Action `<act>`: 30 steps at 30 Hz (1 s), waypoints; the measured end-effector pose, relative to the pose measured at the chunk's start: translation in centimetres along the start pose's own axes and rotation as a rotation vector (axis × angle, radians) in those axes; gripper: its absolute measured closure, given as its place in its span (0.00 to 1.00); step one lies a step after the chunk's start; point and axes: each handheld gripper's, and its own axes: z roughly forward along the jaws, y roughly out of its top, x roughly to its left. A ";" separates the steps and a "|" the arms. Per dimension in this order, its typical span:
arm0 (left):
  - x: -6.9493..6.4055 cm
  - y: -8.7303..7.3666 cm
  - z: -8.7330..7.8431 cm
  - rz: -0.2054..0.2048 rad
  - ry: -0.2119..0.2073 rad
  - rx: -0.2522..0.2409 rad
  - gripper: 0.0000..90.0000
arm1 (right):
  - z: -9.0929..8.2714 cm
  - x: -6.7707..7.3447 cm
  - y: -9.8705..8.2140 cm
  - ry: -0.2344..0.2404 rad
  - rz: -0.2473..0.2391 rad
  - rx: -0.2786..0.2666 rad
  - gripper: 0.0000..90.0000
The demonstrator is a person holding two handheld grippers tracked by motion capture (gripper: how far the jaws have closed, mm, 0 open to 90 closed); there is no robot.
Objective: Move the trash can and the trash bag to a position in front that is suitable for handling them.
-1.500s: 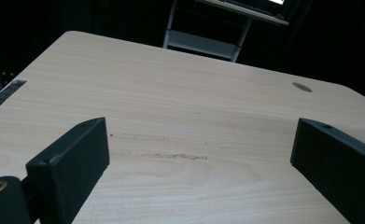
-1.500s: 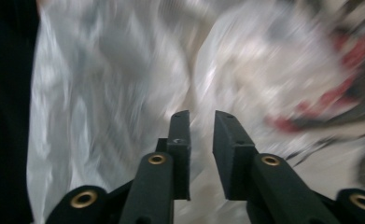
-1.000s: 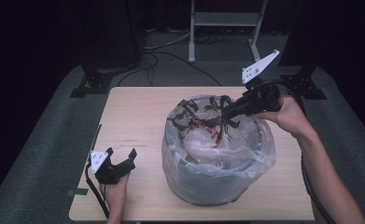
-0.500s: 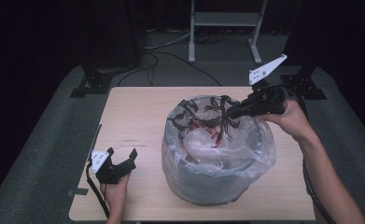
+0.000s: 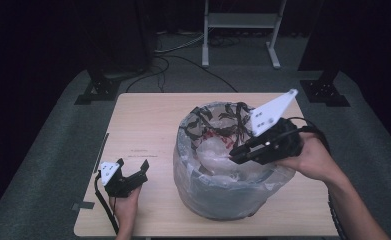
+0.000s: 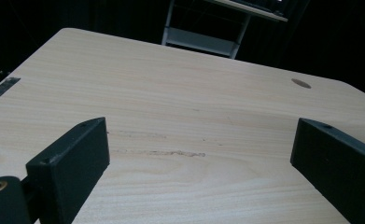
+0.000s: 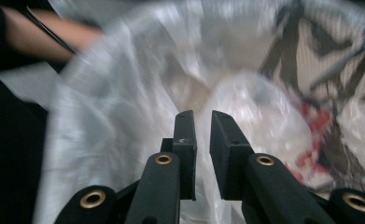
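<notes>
The clear plastic bag (image 5: pixel 218 150) is thin, glossy and crinkled, printed with black branching lines and a few red marks; it lines a round dark bin (image 5: pixel 223 197) and folds down over the bin's rim, so that the bin shows as a grey shape through the film. Bin and bag stand on the right half of the tabletop (image 5: pixel 148 130), which is pale wood with a fine straight grain and rounded corners. Inside the bag lies a bunched lump of more clear film, with the red marks beside it.

The right tool (image 5: pixel 231 156) reaches from the right across the bag's rim, its tips over the opening, near the bunched film. In the right gripper view the right tool (image 7: pixel 202 122) has its two black jaws drawn narrow, with a slim gap between the pads; the picture is blurred, and I cannot tell whether any film is pinched there. A white three-cornered plate (image 5: pixel 272 111) stands up from its back.

The left tool (image 5: pixel 139 167) rests on the tabletop near the front left corner, well apart from the bin, held by a hand (image 5: pixel 125 206). Its jaws stand wide with bare wood between them
</notes>
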 end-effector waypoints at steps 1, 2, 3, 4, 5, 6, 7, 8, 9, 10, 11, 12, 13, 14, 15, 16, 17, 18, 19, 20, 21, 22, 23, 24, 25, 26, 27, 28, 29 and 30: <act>-0.1 0.0 0.0 0.002 -0.001 0.002 0.04 | 0.6 0.1 0.3 -0.004 -0.002 0.038 0.90; -0.1 0.0 0.1 0.001 -0.001 0.001 0.04 | 1.0 0.0 0.5 0.000 -0.007 0.061 0.90; -0.1 0.0 0.0 0.003 -0.002 0.001 0.04 | 1.4 -0.1 0.7 0.001 -0.004 0.081 0.90; -0.2 0.0 0.0 0.006 -0.002 0.000 0.04 | 1.8 -0.2 0.9 0.008 -0.002 0.100 0.91; -0.1 0.0 0.0 0.007 -0.002 -0.002 0.04 | 2.2 -0.2 1.0 0.005 -0.006 0.126 0.91; -0.1 0.0 0.0 0.005 -0.002 -0.003 0.04 | 2.6 -0.2 1.2 -0.008 -0.015 0.151 0.92; -0.1 0.0 0.0 0.004 -0.002 -0.002 0.04 | 3.0 -0.3 1.4 -0.005 -0.021 0.178 0.93; 0.0 0.0 0.0 0.002 -0.002 0.000 0.04 | 3.4 -0.2 1.5 0.003 -0.028 0.204 0.93; 0.0 0.0 0.0 0.003 -0.003 0.001 0.04 | 3.8 0.0 1.6 -0.007 -0.034 0.235 0.94; 0.1 0.0 0.0 0.000 -0.004 0.002 0.04 | 4.2 0.2 1.7 -0.009 -0.039 0.271 0.95; 0.0 0.0 0.0 0.000 -0.005 0.002 0.04 | 4.6 0.3 1.8 0.005 -0.049 0.304 0.96; 0.0 0.0 0.0 0.001 -0.005 0.001 0.04 | 4.9 0.6 1.8 0.016 -0.062 0.330 0.97; 0.0 0.0 0.0 0.003 -0.006 -0.001 0.04 | 5.1 0.7 1.8 0.033 -0.071 0.346 0.97; -0.1 0.1 0.0 0.003 -0.007 -0.004 0.04 | 5.2 0.9 1.8 0.056 -0.076 0.361 0.97; -0.1 0.1 0.0 0.004 -0.007 -0.005 0.04 | 5.2 1.0 1.8 0.052 -0.089 0.361 0.96; -0.1 0.1 -0.1 0.004 -0.007 -0.005 0.04 | 5.0 1.0 1.8 0.050 -0.082 0.344 0.95; -0.1 0.1 -0.1 0.004 -0.007 -0.005 0.04 | 4.7 0.9 1.8 0.050 -0.074 0.321 0.93; 0.0 0.1 -0.1 0.004 -0.007 -0.004 0.04 | 4.2 0.8 1.7 0.034 -0.074 0.292 0.90; 0.0 0.1 -0.1 0.002 -0.007 -0.006 0.04 | 3.7 0.6 1.6 0.023 -0.067 0.260 0.90; 0.0 0.1 -0.1 0.001 -0.006 -0.006 0.04 | 3.1 0.4 1.4 0.022 -0.052 0.227 0.88; 0.0 0.2 -0.1 0.001 -0.006 -0.008 0.04 | 2.6 0.2 1.1 0.011 -0.048 0.190 0.86; 0.1 0.2 -0.1 0.000 -0.004 -0.010 0.04 | 2.1 0.0 0.7 0.001 -0.028 0.158 0.85; 0.1 0.2 -0.1 0.000 -0.004 -0.009 0.04 | 1.6 -0.2 0.3 -0.002 -0.007 0.132 0.82; 0.1 0.2 -0.1 -0.001 -0.005 -0.008 0.04 | 1.2 -0.4 0.0 -0.020 0.004 0.102 0.81; 0.1 0.1 -0.1 -0.001 -0.005 -0.007 0.04 | 0.8 -0.7 -0.4 -0.024 0.018 0.074 0.81; 0.1 0.1 -0.1 -0.001 -0.004 -0.006 0.04 | 0.4 -0.9 -0.8 -0.028 0.033 0.052 0.78; 0.1 0.1 -0.1 -0.002 -0.004 -0.006 0.04 | 0.0 -1.2 -1.1 -0.048 0.046 0.029 0.76; 0.1 0.1 -0.1 0.000 -0.004 -0.006 0.04 | -0.3 -1.4 -1.5 -0.054 0.061 0.008 0.76; 0.1 0.1 -0.1 0.004 -0.004 -0.005 0.04 | -0.6 -1.7 -1.8 -0.055 0.074 -0.013 0.74; 0.1 0.1 -0.1 0.007 -0.003 -0.005 0.04 | -0.9 -1.9 -2.0 -0.073 0.082 -0.031 0.71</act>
